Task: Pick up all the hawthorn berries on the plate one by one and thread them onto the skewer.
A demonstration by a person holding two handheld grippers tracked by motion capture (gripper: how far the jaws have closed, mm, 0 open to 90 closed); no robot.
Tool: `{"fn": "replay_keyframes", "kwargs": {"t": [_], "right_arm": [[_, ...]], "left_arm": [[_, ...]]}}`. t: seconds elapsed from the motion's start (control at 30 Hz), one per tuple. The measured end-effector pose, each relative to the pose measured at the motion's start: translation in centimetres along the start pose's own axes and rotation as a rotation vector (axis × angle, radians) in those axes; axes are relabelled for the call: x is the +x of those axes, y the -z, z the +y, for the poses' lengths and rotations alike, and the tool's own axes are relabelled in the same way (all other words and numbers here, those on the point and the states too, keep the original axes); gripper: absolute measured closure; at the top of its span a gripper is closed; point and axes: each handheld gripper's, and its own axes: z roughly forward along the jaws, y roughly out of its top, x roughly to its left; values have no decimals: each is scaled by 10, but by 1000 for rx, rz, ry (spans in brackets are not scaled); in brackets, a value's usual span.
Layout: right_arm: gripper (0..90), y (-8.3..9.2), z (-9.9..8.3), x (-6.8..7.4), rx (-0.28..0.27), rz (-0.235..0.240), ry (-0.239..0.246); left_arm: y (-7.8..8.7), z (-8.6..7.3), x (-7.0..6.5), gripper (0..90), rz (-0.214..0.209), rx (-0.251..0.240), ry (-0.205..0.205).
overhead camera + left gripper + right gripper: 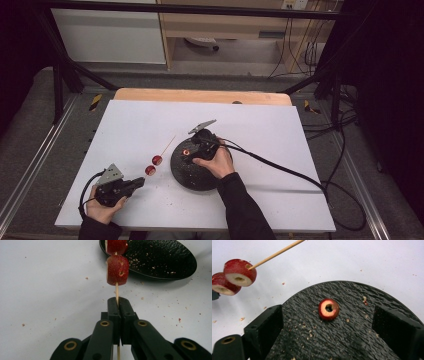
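Observation:
A thin wooden skewer (116, 291) carries two red fruit pieces (117, 270), threaded close together. My left gripper (119, 302) is shut on the skewer's lower end, just below the nearer piece. In the high view the left gripper (141, 181) lies low at the front left, and the skewer (167, 145) points away toward the table's middle. A cored red fruit piece (328, 309) lies alone on the black plate (352, 340). My right gripper (328, 323) hangs open over the plate, its jaws wide on either side of that piece and not touching it.
The round black plate (200, 177) sits in the middle of a white board (270, 130). Crumbs are scattered over the plate and the board around it. The right gripper's cable (280, 167) trails off to the right across the board.

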Motion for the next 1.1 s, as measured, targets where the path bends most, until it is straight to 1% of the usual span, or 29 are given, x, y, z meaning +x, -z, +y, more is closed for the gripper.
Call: {"fn": "replay_keyframes", "kwargs": {"t": [0.07,0.1,0.13,0.2,0.27,0.3,0.4,0.47,0.53,0.63,0.67,0.7,0.87,0.93,1.03,1.1], "right_arm": [[132,-4,2,0,17,-9,18],[141,-5,3,0,27,-5,18],[151,-6,4,0,28,2,20],[181,-9,7,0,27,4,26],[213,-12,9,-1,25,2,23],[225,-15,9,-3,29,3,29],[278,-21,8,-4,54,1,19],[319,-24,8,-5,60,7,16],[363,-26,9,-7,67,2,14],[419,-29,10,-8,70,10,-3],[437,-29,11,-9,75,14,9],[451,-30,11,-9,82,16,-5],[507,-36,13,-9,117,33,-5],[531,-38,14,-9,127,45,-13],[558,-40,13,-10,144,49,-26],[578,-41,13,-11,155,50,-25]], "left_arm": [[0,0,0,884,-3,-1,3],[-1,0,0,884,-4,0,6],[-2,0,0,884,-5,0,12],[-3,1,0,884,-7,6,6],[-3,0,0,884,-10,5,9],[-4,1,0,884,-10,6,9],[-3,1,0,884,-9,6,5],[-3,1,0,884,-8,6,7],[-3,1,0,884,-7,6,6],[-3,1,0,884,-8,5,5],[-3,1,0,884,-8,5,5],[-3,1,0,885,-9,4,5],[-3,1,0,884,-10,4,4],[-3,1,0,884,-11,4,4],[-3,1,-1,885,-10,3,4],[-3,1,0,884,-11,4,5]]}}
